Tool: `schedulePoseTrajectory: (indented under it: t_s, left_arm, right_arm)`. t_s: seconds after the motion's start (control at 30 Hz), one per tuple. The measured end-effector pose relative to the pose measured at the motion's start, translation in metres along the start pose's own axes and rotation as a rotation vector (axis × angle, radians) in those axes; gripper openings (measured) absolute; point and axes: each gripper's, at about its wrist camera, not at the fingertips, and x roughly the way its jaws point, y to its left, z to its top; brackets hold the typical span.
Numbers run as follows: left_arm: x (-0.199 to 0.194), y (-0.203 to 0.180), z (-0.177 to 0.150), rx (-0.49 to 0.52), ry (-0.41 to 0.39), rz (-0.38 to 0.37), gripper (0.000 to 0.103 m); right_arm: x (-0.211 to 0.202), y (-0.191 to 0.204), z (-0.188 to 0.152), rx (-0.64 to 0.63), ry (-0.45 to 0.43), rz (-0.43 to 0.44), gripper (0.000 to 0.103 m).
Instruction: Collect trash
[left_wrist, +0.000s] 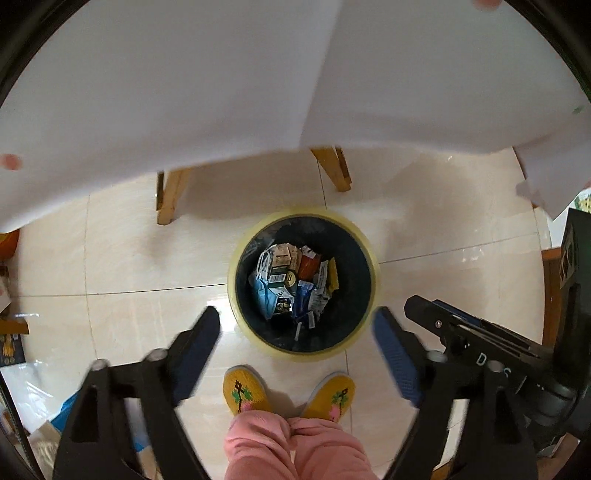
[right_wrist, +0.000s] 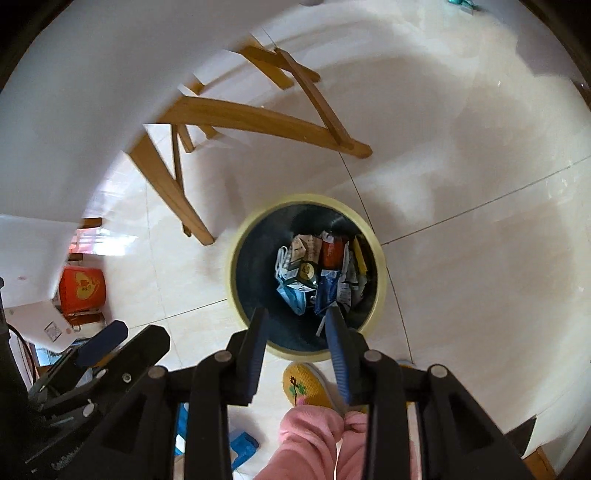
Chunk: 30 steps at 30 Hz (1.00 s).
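Trash (left_wrist: 295, 280) lies at the bottom of a round waste bin (left_wrist: 236, 273) with a pale yellow rim and a dark liner, standing on a cream tiled floor (left_wrist: 122, 258) directly below both grippers. The pile includes a blue face mask (left_wrist: 264, 295), small printed cartons, a red packet and crumpled wrappers.

The left gripper (left_wrist: 295, 325) points almost straight down over the near edge of the bin, its jaws spread wide with nothing between them. The right gripper (right_wrist: 297, 317) also hangs over the near rim, its jaws partly apart and empty. Judging by this, a drop into the bin looks finished and both claws are free. Whether more rubbish waits elsewhere cannot be told; a few small blurred items sit at the far edges of a white tabletop (left_wrist: 184, 92), too unclear to name.

The left wrist view shows both of the person's yellow embroidered slippers (left_wrist: 245, 391) and pink trouser legs (left_wrist: 295, 446) just near the bin, the white tabletop filling the far half, and the right gripper's black body at the right edge. The right wrist view instead shows the table's crossed wooden legs (right_wrist: 258, 122), an orange stool (right_wrist: 83, 288) at the far left beside loose papers, only one slipper, and the left gripper at its lower left.
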Motion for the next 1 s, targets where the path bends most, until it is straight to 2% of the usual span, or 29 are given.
schedulePoseTrajectory:
  t_s: [0.07, 0.33, 0.53, 1.0]
  left_arm:
    - [-0.014, 0.002, 0.000, -0.007, -0.008, 0.005, 0.094]
    - [-0.072, 0.005, -0.002, -0.037, -0.032, 0.036, 0.094]
    - [-0.125, 0.005, -0.001, -0.075, -0.063, 0.021, 0.094]
    - [-0.261, -0.009, 0.011, -0.098, -0.238, 0.026, 0.094]
  right_arm:
    - [-0.014, 0.006, 0.000, -0.011, -0.009, 0.003, 0.033]
    - [-0.070, 0.032, -0.005, -0.062, -0.045, 0.011, 0.033]
    - [-0.119, 0.057, -0.012, -0.128, -0.071, 0.020, 0.033]
    - [-0.250, 0.103, -0.008, -0.249, -0.223, 0.043, 0.033]
